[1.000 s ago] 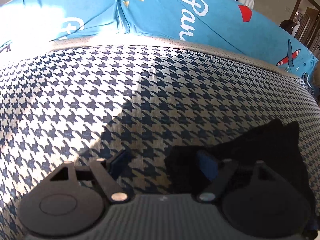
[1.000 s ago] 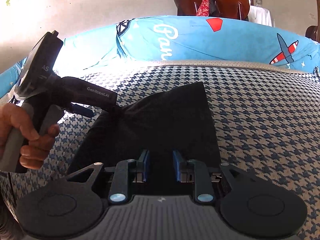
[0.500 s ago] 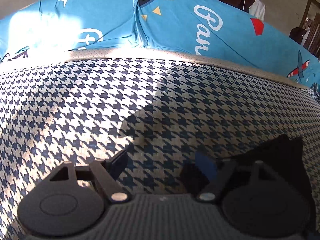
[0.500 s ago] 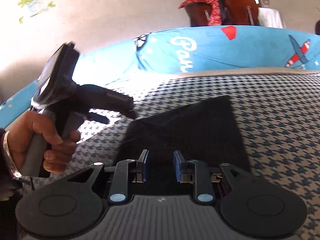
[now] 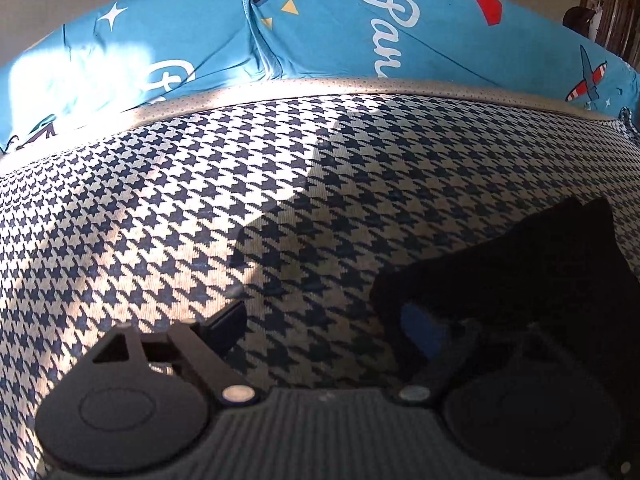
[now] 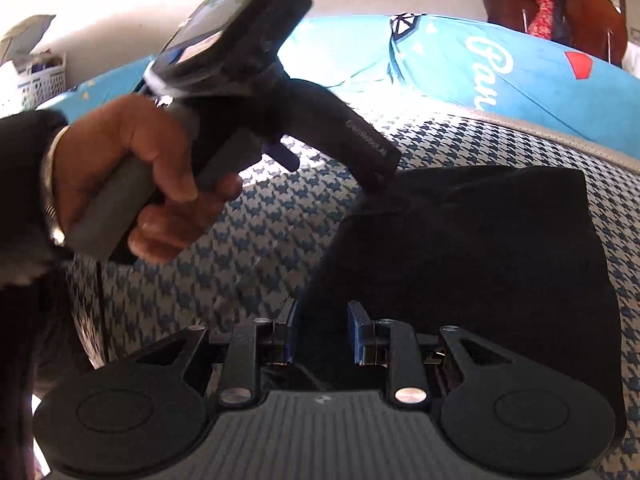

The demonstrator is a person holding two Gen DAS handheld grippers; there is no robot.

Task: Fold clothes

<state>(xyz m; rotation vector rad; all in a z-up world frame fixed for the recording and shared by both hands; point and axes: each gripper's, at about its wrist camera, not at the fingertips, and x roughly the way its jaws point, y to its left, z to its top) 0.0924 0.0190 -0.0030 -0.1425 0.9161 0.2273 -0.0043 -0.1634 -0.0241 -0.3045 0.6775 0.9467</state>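
On the houndstooth cover (image 5: 168, 216) in the left wrist view, the left gripper (image 5: 332, 328) hangs with its fingers spread wide, released; a black garment (image 5: 540, 276) lies to the right, its edge behind the right-hand finger. A blue printed cushion (image 5: 340, 40) lines the far edge.

In the right wrist view, the right gripper (image 6: 320, 332) stands partly open over the near edge of the garment (image 6: 480, 260), gripping nothing. A hand (image 6: 132, 184) holds the left gripper (image 6: 376, 172), whose tip touches the cloth's far left corner
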